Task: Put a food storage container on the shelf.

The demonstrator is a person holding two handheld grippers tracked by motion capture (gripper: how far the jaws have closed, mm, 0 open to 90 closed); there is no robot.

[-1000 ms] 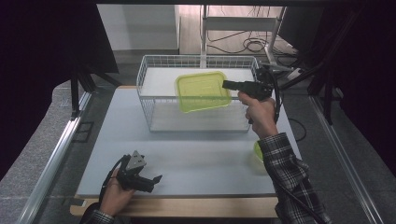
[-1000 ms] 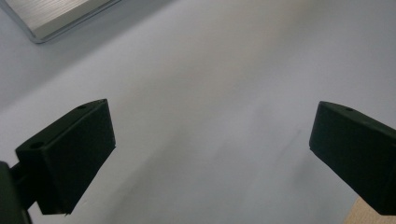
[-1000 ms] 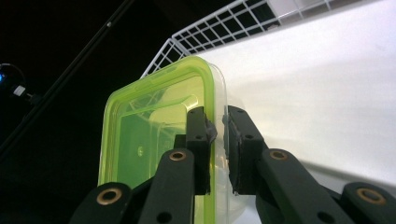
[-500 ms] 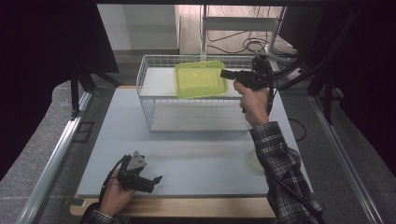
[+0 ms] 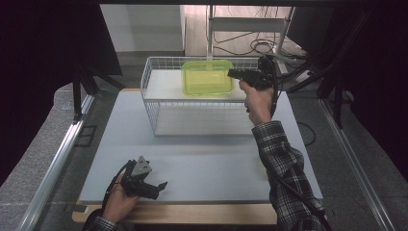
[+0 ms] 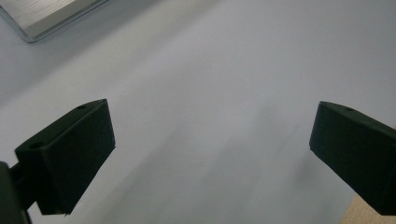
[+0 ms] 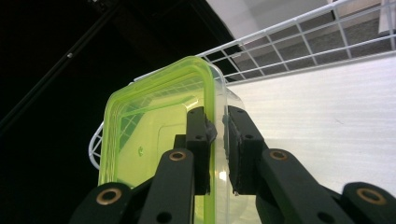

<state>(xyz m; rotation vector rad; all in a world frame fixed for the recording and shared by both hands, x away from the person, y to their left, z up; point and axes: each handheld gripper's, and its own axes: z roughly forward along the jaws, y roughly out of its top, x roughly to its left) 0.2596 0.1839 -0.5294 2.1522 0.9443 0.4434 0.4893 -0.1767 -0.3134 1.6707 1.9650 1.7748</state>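
A clear food box with a yellow-green lid (image 5: 207, 77) hangs tilted over the white wire basket (image 5: 159, 103) at the back of the table. My right gripper (image 5: 235, 73) is shut on its right rim, held up by a hand in a plaid sleeve. In the right gripper view the pads (image 7: 201, 135) pinch the box's green-edged rim (image 7: 154, 130) between them, above the basket's wire wall (image 7: 299, 42). My left gripper (image 5: 162, 185) rests low near the table's front left edge, jaws wide open; between its fingers (image 6: 74, 149) lies only bare white table.
The white tabletop (image 5: 202, 159) stretches between the basket and the wooden front edge (image 5: 192, 214). A metal rail (image 5: 57, 159) runs along the left side. Cables and a stand (image 5: 260, 29) lie behind the basket.
My right gripper has carried the green-lidded box toward the back of the basket and a little up, and the box has tipped more upright. The left gripper has stayed put.
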